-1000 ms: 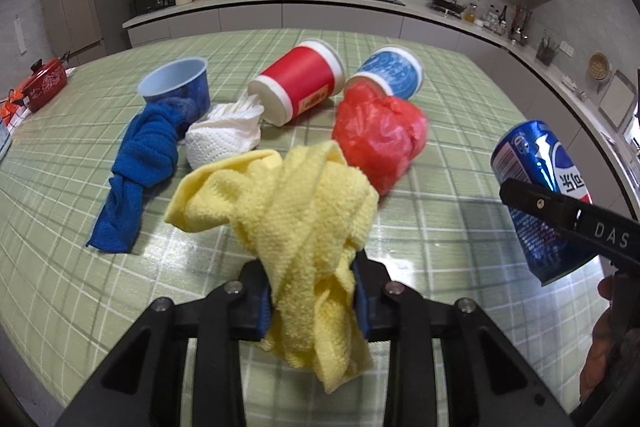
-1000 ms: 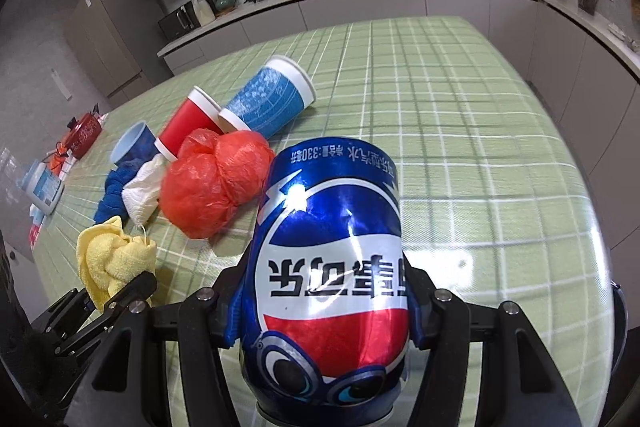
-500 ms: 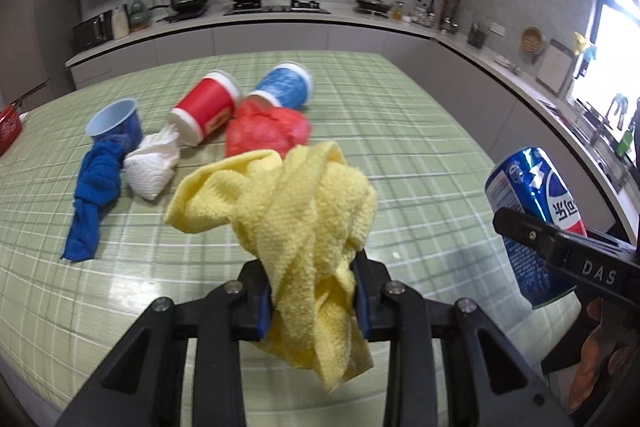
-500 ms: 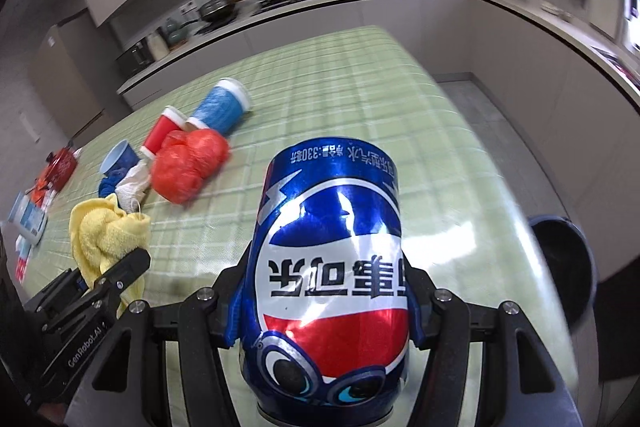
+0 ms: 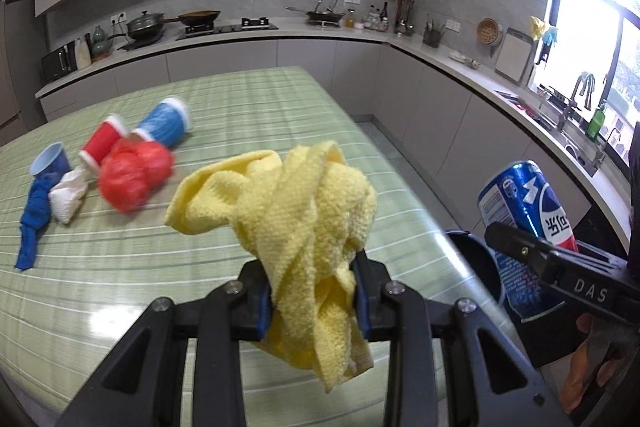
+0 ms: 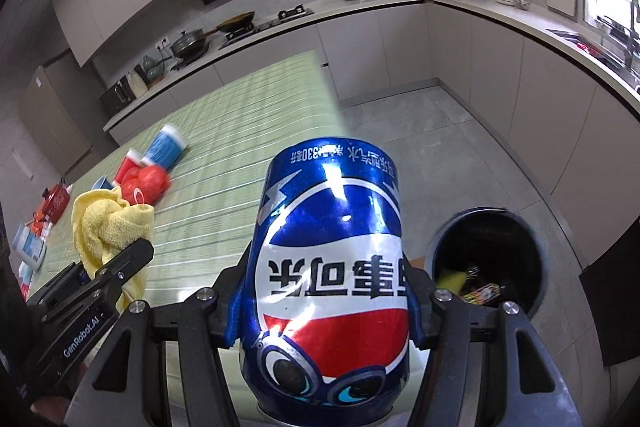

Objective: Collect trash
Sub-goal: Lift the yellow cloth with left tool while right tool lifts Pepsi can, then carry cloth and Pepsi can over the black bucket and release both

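My left gripper (image 5: 314, 293) is shut on a crumpled yellow cloth (image 5: 296, 203), held above the table's near right part. My right gripper (image 6: 326, 303) is shut on a blue Pepsi can (image 6: 330, 263), held upside down beyond the table's right edge; the can also shows in the left wrist view (image 5: 528, 223). A round dark trash bin (image 6: 490, 259) stands on the floor just right of the can, with some rubbish inside. On the table lie a red plastic bag (image 5: 134, 179), a red paper cup (image 5: 102, 143), a blue paper cup (image 5: 164, 125), a small blue cup (image 5: 48, 163), a white tissue (image 5: 68, 195) and a blue cloth (image 5: 34, 215).
The green checked table (image 5: 248, 107) ends at its right edge beside the bin (image 5: 476, 259). Grey floor (image 6: 420, 127) lies beyond. Kitchen counters with a stove and pans run along the back and right walls. A red pot (image 6: 56, 199) and boxes sit at the table's far left.
Both grippers have swung right and pulled back from the trash pile, carrying the cloth and the can. The bin has come into view beside the can.
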A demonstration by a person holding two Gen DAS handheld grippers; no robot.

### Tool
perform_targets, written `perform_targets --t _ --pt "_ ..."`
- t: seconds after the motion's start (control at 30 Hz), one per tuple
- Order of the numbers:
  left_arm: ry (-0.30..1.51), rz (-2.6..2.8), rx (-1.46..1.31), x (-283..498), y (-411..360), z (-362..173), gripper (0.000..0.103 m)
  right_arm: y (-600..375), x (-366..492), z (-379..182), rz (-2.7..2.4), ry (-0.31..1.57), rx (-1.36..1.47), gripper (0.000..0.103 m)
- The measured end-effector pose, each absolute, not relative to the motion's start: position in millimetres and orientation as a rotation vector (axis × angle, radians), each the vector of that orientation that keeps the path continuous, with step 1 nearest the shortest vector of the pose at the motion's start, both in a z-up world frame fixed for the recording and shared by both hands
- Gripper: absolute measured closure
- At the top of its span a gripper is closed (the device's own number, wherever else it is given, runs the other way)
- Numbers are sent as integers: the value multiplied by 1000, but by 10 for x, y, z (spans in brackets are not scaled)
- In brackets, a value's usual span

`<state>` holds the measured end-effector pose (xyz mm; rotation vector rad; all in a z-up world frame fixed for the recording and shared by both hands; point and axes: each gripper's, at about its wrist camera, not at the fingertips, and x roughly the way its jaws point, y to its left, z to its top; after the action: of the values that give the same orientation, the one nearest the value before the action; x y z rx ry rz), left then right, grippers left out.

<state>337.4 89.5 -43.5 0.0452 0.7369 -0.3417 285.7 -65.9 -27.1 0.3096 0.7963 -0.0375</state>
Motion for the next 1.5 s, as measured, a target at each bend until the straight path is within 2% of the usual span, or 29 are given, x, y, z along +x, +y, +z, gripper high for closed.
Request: perform_targets --t 0.3,0.6,0.87,1.2,1.3,1.5 --pt "785 -409 0 3277 -433 -561 70 -2205 2625 -497 -91 835 324 41" --pt "876 -479 24 3331 -1354 -972 70 -3092 2552 -992 -119 895 382 40" --pt "957 -418 31 3383 -1547 -1505 70 -3265 2848 -1666 -59 988 380 40" --pt "999 -329 24 3513 -1590 -1863 70 -3275 3270 -2264 11 1093 341 39" --pt "1010 -322 28 3545 -1672 -1942 68 -3317 3339 -2306 -10 1100 332 24" --pt "1052 -312 32 3605 -1848 -2035 54 -3503 3233 -2182 -51 1042 364 22"
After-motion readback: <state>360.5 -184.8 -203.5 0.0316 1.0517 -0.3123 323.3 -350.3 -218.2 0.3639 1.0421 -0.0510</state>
